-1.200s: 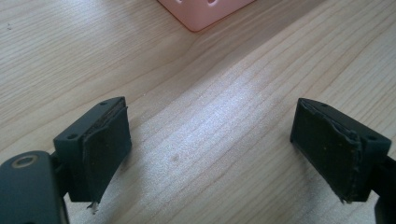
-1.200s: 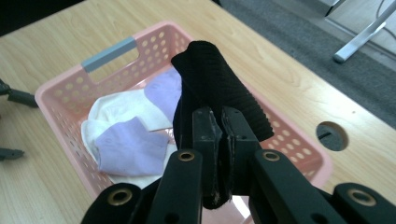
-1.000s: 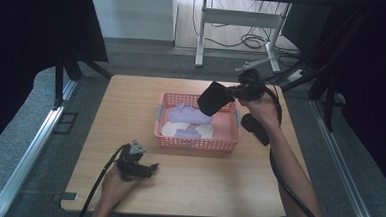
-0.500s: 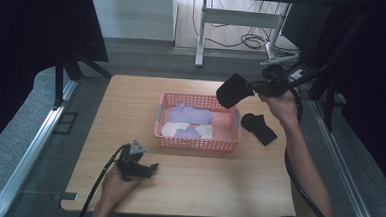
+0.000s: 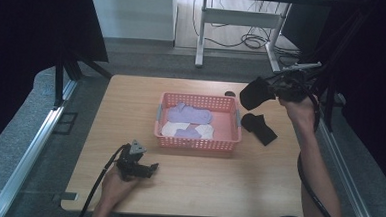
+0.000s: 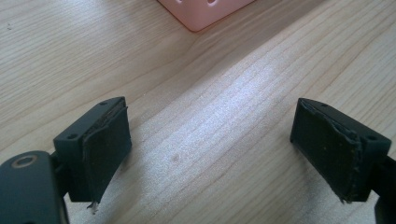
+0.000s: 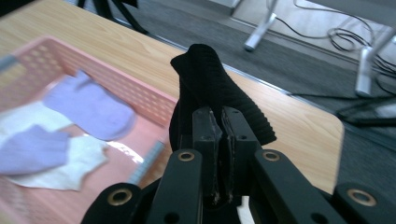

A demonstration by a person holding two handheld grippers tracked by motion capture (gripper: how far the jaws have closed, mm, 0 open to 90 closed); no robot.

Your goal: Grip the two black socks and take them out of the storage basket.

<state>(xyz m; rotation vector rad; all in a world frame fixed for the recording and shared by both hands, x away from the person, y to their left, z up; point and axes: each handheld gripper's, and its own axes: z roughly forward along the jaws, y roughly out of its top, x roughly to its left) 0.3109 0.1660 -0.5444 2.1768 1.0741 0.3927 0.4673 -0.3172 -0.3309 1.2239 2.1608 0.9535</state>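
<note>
While the left gripper [image 5: 137, 164] rested on the table [image 5: 131, 105] near its front edge, its jaws stood wide apart and empty. Centrally, the pink basket [image 5: 197, 142] held purple and white socks. To its right a black sock [image 5: 259, 128] lay on the table. Above it, the right gripper [image 7: 219, 126] was clamped on a second black sock [image 7: 210, 79], which hung limp: soft, light, best pinched through its folded middle.
</note>
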